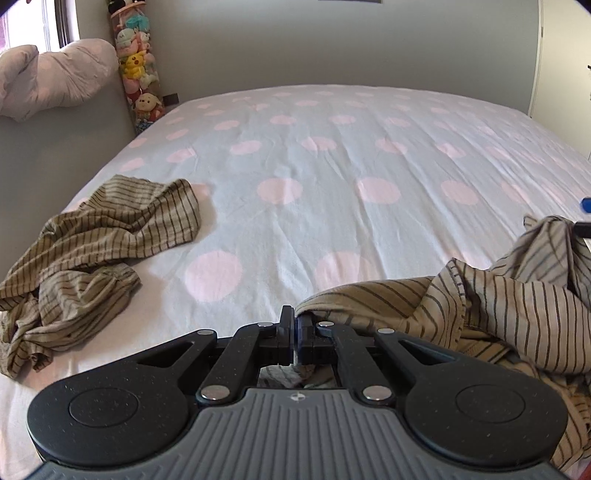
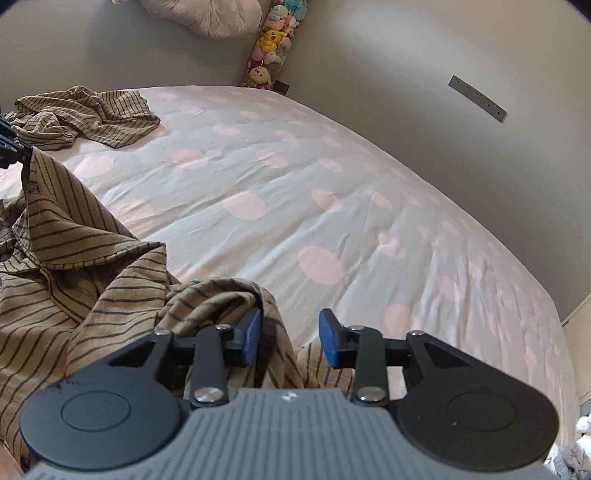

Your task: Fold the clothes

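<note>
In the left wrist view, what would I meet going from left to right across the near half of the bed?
Crumpled striped garment → bare polka-dot sheet → left tool, shut on an edge of the second striped garment, which spreads away to the right.

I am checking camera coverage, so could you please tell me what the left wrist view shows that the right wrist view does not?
Only the left wrist view shows the left tongs shut on an edge of the near striped garment, and a window at upper left. Only the right wrist view shows the right tongs open over that garment's folds, and a grey wall plate. Both show the polka-dot bedspread, the second striped garment, the stuffed toys and the pink pillow.
</note>
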The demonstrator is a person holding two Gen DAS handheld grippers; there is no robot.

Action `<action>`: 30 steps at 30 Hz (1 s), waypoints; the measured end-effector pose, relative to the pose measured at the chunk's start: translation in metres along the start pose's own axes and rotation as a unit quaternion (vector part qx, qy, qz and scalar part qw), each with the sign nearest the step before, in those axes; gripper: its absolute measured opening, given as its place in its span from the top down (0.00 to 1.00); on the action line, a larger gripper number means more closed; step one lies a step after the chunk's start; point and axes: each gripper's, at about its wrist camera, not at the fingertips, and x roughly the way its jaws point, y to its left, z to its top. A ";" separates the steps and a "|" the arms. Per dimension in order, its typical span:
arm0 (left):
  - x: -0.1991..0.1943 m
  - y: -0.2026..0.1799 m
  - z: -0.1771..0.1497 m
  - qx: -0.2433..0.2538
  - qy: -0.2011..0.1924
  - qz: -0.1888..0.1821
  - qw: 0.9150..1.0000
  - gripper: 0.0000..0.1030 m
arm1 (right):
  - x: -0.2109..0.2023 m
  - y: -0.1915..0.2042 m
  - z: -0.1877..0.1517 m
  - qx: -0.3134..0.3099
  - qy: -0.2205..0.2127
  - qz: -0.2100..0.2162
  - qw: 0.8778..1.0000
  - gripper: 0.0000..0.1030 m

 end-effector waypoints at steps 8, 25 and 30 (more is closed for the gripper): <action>0.017 -0.002 -0.012 -0.001 0.005 -0.013 1.000 1.00 | -0.050 0.054 -0.006 0.032 -0.013 0.106 0.994 0.50; 0.031 0.017 -0.018 -0.040 0.023 -0.025 0.999 1.00 | 0.020 0.065 0.052 0.113 0.034 0.168 0.979 0.96; 0.040 0.025 -0.020 -0.055 0.034 -0.027 0.998 1.00 | 0.043 0.061 0.099 0.125 0.016 0.188 0.974 0.96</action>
